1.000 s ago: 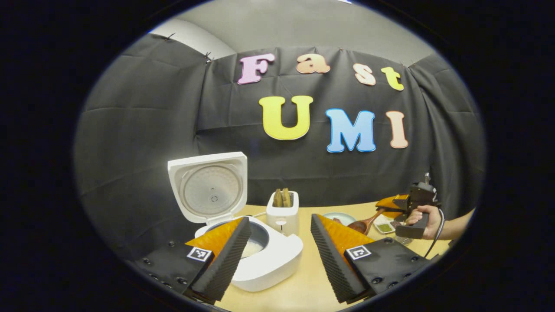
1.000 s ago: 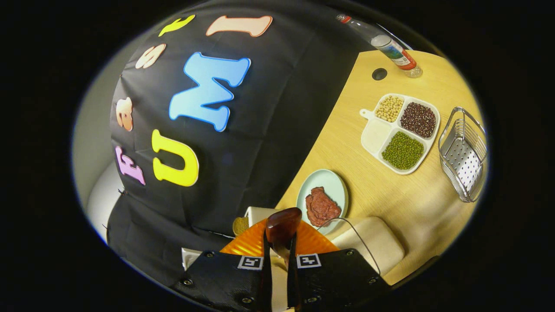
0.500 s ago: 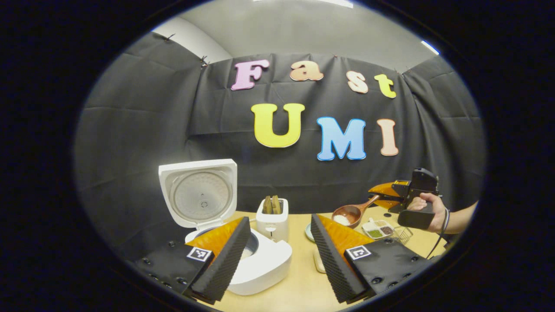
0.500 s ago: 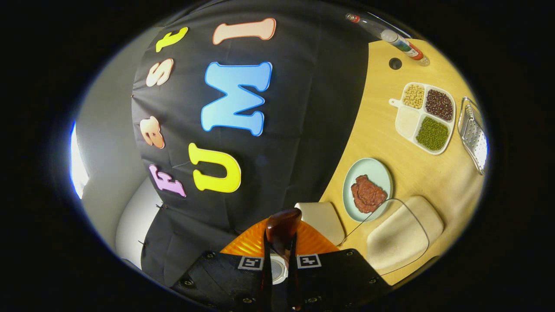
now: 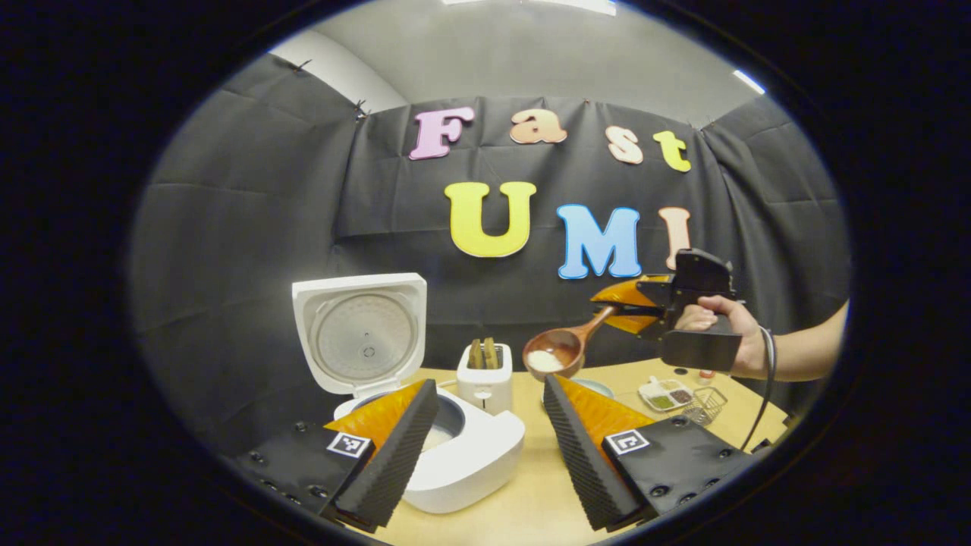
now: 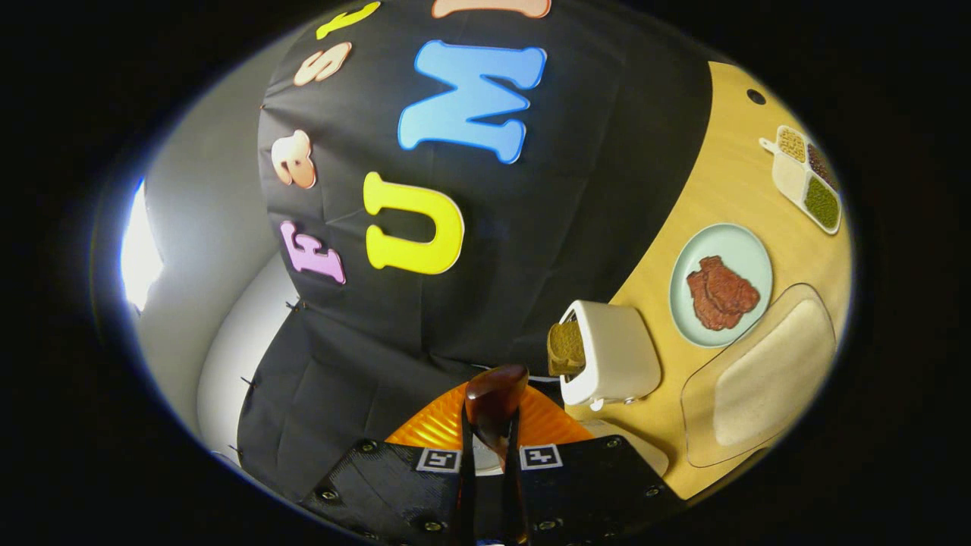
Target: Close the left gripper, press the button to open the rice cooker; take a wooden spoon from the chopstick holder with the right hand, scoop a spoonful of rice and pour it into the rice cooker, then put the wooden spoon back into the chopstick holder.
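Observation:
The white rice cooker [image 5: 470,462] stands at the lower left with its lid [image 5: 362,334] raised, and some white rice lies in its pot. My left gripper [image 5: 489,385] hangs open just in front of the cooker and holds nothing. To the right and higher up, a hand [image 5: 724,326] holds my right gripper [image 5: 618,303]. It is shut on the handle of the wooden spoon [image 5: 557,350], whose bowl carries white rice above the table, right of the toaster. In the right gripper view the spoon's handle end [image 6: 494,394] sits between the fingers of my right gripper [image 6: 489,436].
A white toaster [image 5: 485,375] with bread stands behind the cooker. A pale plate [image 6: 747,243] carries a piece of red meat. A divided tray [image 5: 664,394] of beans and a wire chopstick holder [image 5: 704,404] sit at the right. A clear cover [image 6: 766,371] lies near the plate.
My right gripper has risen from the bean tray with the rice-filled spoon and moved left toward the cooker. The left gripper stays open by the cooker.

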Motion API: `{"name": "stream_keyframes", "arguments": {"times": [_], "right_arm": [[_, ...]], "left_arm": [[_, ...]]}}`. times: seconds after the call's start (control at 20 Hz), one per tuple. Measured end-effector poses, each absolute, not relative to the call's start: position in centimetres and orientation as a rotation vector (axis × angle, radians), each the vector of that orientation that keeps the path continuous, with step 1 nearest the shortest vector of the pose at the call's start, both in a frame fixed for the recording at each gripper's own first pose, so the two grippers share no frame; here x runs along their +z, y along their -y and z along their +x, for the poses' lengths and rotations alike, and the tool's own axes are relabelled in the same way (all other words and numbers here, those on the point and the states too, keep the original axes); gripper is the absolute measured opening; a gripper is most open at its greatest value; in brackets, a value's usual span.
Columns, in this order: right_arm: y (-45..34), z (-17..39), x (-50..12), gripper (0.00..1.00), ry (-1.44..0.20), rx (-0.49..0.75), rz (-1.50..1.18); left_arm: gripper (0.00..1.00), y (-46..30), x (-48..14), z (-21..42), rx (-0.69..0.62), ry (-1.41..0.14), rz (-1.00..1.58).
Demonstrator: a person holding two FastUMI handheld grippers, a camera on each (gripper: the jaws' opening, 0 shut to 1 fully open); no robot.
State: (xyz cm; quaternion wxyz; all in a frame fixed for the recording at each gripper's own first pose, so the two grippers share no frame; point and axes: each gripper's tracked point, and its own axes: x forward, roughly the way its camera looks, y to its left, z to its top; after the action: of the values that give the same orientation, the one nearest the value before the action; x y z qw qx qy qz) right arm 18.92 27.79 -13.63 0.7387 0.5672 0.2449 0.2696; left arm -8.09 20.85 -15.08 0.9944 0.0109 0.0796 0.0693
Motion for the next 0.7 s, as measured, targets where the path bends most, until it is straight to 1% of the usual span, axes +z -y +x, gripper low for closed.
{"name": "stream_keyframes", "arguments": {"times": [0.1,0.2,0.25,0.3,0.4,0.5,0.6,0.7], "right_arm": [[-31.1,18.9,-13.2,0.13,-0.557,0.636,1.211],[-34.1,19.0,-13.3,0.13,-0.576,0.669,1.166],[-35.6,19.2,-13.5,0.14,-0.583,0.683,1.133],[-37.1,19.4,-14.0,0.14,-0.59,0.693,1.095],[-39.8,19.6,-14.7,0.13,-0.599,0.714,1.004],[-42.6,19.6,-15.5,0.14,-0.607,0.739,0.916],[-45.2,19.9,-16.7,0.13,-0.618,0.75,0.83],[-47.7,20.0,-18.3,0.14,-0.629,0.754,0.744]], "left_arm": [[0.95,-21.6,-15.3,-8.6,0.146,-0.162,0.03],[0.99,-22.6,-15.5,-9.1,0.155,-0.164,0.036],[0.99,-23.1,-15.6,-9.4,0.161,-0.165,0.035],[0.95,-23.7,-15.7,-9.8,0.167,-0.166,0.03],[0.97,-24.8,-16.0,-10.5,0.173,-0.169,0.005],[0.95,-26.2,-16.3,-11.4,0.195,-0.175,-0.01],[0.99,-27.0,-16.6,-12.2,0.216,-0.18,-0.02],[0.97,-27.6,-17.0,-12.9,0.234,-0.188,-0.023]]}}
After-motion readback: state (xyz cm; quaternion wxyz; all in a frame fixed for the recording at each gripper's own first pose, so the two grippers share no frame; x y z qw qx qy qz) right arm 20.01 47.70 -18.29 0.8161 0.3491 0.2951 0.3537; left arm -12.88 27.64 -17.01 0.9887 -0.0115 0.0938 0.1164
